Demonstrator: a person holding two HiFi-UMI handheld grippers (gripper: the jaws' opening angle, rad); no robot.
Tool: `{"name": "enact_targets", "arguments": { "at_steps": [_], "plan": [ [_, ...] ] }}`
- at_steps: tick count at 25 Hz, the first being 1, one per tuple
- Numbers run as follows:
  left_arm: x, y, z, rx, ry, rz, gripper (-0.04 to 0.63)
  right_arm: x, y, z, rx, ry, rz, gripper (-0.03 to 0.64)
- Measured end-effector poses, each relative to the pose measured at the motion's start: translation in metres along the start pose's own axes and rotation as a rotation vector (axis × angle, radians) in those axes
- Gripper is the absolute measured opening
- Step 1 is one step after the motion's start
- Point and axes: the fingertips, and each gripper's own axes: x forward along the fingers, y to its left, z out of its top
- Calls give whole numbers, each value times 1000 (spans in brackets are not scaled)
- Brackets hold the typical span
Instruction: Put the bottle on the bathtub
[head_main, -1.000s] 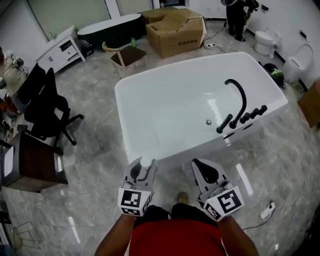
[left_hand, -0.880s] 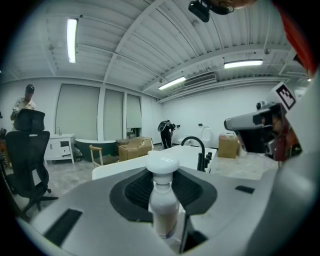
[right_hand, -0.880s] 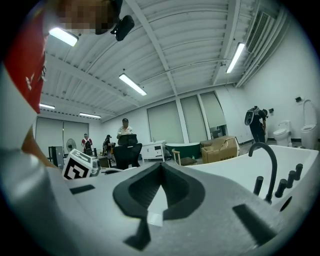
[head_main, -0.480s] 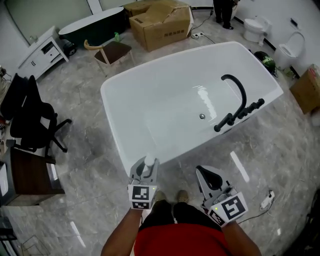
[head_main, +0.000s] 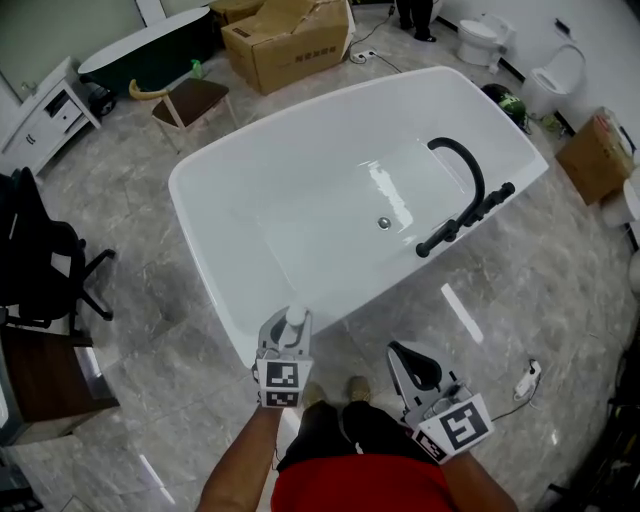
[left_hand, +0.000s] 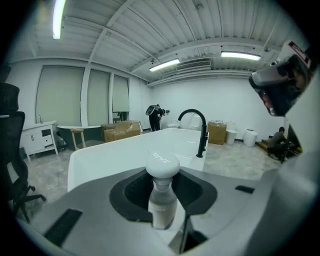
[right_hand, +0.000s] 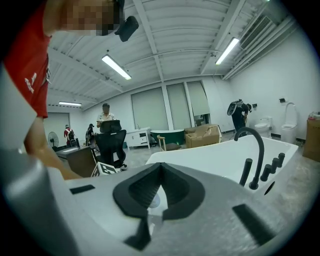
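A small bottle (left_hand: 161, 190) with a round white cap stands upright between the jaws of my left gripper (head_main: 287, 331), which is shut on it; the cap (head_main: 295, 316) shows in the head view at the near rim of the white bathtub (head_main: 215, 290). The tub (left_hand: 120, 152) fills the middle of the floor, with a black faucet (head_main: 462, 180) on its right side. My right gripper (head_main: 418, 364) hangs lower right of the tub's near edge, jaws shut with nothing between them. In the right gripper view the tub (right_hand: 210, 155) and faucet (right_hand: 255, 150) lie ahead to the right.
A black office chair (head_main: 40, 265) and a dark desk (head_main: 45, 375) stand at left. Behind the tub are a wooden chair (head_main: 190, 100), a cardboard box (head_main: 290, 40) and a dark tub (head_main: 150, 55). Toilets (head_main: 555, 75) line the right wall. A person (right_hand: 238, 112) stands at the back.
The view has closed in on the tub. My left gripper with the bottle has come up to the tub's near rim. The right gripper stays low at the right.
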Motion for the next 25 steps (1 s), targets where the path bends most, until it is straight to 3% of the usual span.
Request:
{"name": "enact_targets", "arguments": {
  "at_steps": [16, 21, 25],
  "plan": [
    [12, -9, -13, 16, 6, -41, 112, 14, -5, 2, 1, 20, -12, 5],
    [10, -5, -12, 11, 19, -35, 196, 16, -5, 4, 2, 19, -7, 5],
    [-3, -7, 2, -17, -9, -42, 221, 18, -5, 5, 8, 11, 2, 5]
  ]
}}
